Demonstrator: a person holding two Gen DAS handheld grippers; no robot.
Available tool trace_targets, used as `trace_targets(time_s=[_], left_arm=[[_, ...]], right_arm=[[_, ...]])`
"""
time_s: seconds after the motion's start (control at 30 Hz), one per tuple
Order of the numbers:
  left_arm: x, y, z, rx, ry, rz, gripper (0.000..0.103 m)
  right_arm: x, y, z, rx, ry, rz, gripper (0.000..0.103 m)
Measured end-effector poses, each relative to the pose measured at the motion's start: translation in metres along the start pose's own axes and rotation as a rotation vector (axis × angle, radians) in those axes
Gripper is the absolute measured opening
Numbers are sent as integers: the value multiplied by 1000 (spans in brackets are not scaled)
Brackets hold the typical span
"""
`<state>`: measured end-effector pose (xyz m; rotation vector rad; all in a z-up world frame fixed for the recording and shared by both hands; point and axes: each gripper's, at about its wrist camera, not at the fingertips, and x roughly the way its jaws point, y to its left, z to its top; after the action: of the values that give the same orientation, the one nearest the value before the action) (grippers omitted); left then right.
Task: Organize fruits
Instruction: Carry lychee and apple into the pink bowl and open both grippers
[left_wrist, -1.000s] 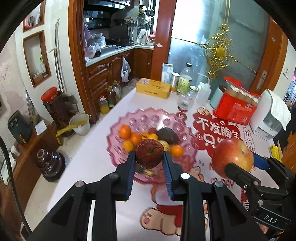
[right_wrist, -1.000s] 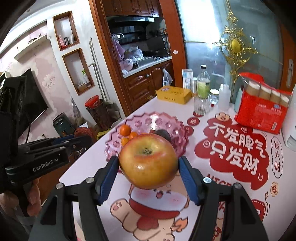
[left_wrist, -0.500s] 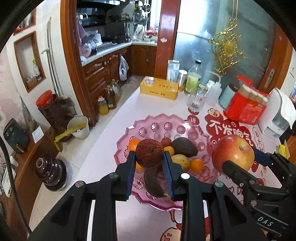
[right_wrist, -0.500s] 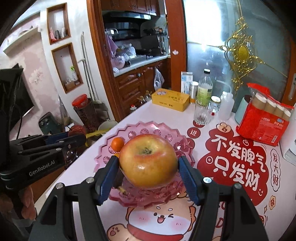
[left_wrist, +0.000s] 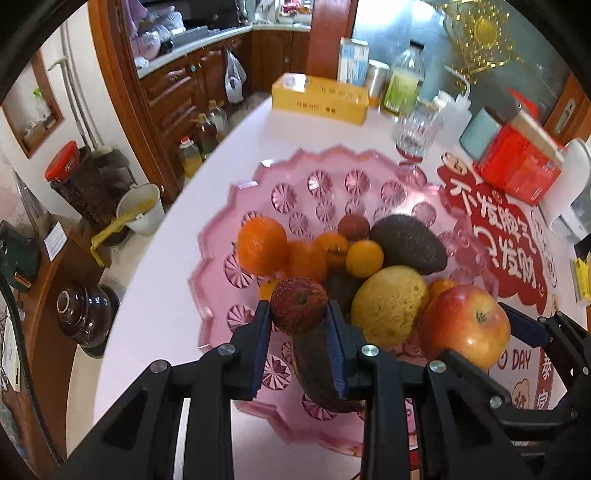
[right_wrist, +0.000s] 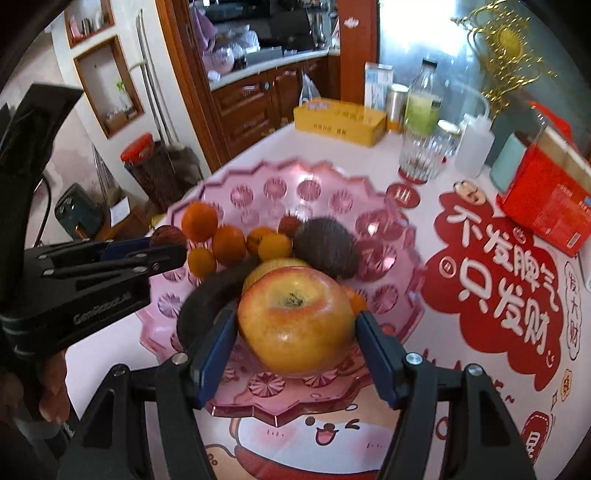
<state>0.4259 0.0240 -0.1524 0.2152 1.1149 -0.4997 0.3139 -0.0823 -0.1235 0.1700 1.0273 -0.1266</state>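
Note:
My left gripper (left_wrist: 298, 325) is shut on a dark red wrinkled fruit (left_wrist: 298, 309) and holds it over the near part of the pink glass fruit plate (left_wrist: 325, 184). My right gripper (right_wrist: 295, 343) is shut on a red-yellow apple (right_wrist: 295, 317), held above the plate's (right_wrist: 280, 184) near side; the apple also shows at the right of the left wrist view (left_wrist: 465, 325). The plate holds oranges (left_wrist: 262, 245), an avocado (left_wrist: 408, 243), a yellow fruit (left_wrist: 389, 306) and a dark banana (right_wrist: 210, 295).
A yellow box (left_wrist: 319, 98), a bottle (left_wrist: 402, 83), a drinking glass (left_wrist: 415, 133) and a red package (left_wrist: 521, 170) stand at the table's far side. A red printed mat (right_wrist: 495, 280) lies right of the plate. The table edge drops to the floor on the left.
Both grippers have moved forward and down over the plate, each still holding its fruit. The plate and its fruits now look much larger and closer.

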Motion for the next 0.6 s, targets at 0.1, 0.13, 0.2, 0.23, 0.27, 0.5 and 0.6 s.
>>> trace_targets(time_s=[0.1,0.13,0.2,0.23,0.27,0.5,0.6], left_arm=[[10,-4,0,17,17,-2,27],[13,-6,0,22,23,-3,27],[17,-8,2,26,29,-3,28],[19,-10,3,28,34,-2,28],[21,-11,3,31,37,-2,28],[28,-13,2,39,60,5,28],[27,-14,2,41,62,8,34]], right_arm=[[6,-1,-3,10,8,10,67],[6,-1,-3,7,3,10,67],[4,-1,-1,-2,-4,14,67],[4,-2,0,0,-5,16,68],[5,-3,1,6,-5,20,68],[15,-1,-6,-18,28,12,69],[10,-2,-5,-11,8,4,69]])
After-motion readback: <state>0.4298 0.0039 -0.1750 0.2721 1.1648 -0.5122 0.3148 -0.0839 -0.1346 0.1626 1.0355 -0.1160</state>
